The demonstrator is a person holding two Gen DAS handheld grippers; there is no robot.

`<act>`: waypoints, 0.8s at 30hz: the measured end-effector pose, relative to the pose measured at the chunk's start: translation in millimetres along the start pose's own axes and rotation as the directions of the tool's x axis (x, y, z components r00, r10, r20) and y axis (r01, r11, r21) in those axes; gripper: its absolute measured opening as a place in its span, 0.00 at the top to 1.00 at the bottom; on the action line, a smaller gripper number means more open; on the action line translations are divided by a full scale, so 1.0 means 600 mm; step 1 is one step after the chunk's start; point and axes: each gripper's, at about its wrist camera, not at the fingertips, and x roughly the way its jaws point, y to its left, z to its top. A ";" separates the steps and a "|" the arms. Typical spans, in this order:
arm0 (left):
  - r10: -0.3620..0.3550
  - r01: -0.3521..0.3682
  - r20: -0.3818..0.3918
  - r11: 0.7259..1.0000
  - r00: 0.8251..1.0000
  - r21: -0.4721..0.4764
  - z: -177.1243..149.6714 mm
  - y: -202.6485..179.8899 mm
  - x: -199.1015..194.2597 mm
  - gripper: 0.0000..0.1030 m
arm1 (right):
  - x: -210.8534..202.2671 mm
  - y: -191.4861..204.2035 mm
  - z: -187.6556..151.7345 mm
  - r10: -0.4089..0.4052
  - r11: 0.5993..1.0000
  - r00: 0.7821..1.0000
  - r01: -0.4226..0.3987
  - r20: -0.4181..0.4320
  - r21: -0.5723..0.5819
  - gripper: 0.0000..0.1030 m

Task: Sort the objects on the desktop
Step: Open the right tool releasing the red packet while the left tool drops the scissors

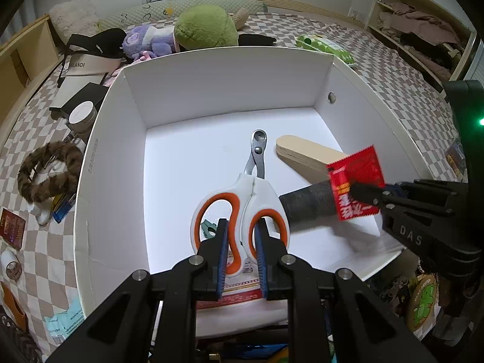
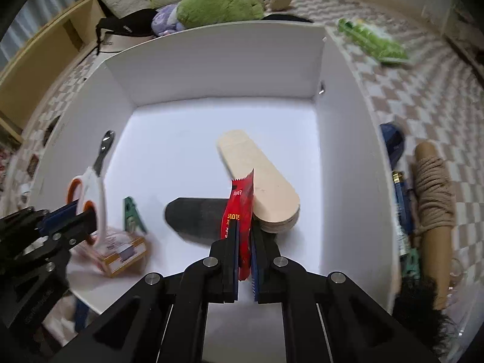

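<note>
Scissors in left claw; red packet in right claw.

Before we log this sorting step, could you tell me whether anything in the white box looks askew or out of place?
One thing: the stack of pale wooden flat sticks lies propped across the black flat stick, so it sits tilted rather than flat on the white cardboard box floor. Otherwise nothing looks spilled or damaged.

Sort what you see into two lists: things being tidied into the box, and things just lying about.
In the job: scissors in left gripper; red packet in right gripper; white box.
Lying about: green plush toy, rope spool, furry ring.
</note>
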 end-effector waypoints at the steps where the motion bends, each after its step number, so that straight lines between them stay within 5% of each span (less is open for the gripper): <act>1: 0.000 0.000 -0.001 1.000 1.000 -0.002 0.000 0.001 0.000 0.83 | 0.000 -0.001 0.002 -0.005 1.000 1.000 0.005 0.005 0.001 0.93; 15: -0.006 0.006 -0.005 1.000 1.000 0.002 0.001 0.003 0.002 0.83 | -0.034 -0.021 0.021 0.142 0.985 0.987 -0.149 0.076 0.090 0.93; 24: -0.018 0.018 -0.008 1.000 1.000 0.007 0.003 0.001 0.007 0.83 | -0.020 0.009 0.015 0.201 0.978 0.979 -0.201 0.017 0.046 0.93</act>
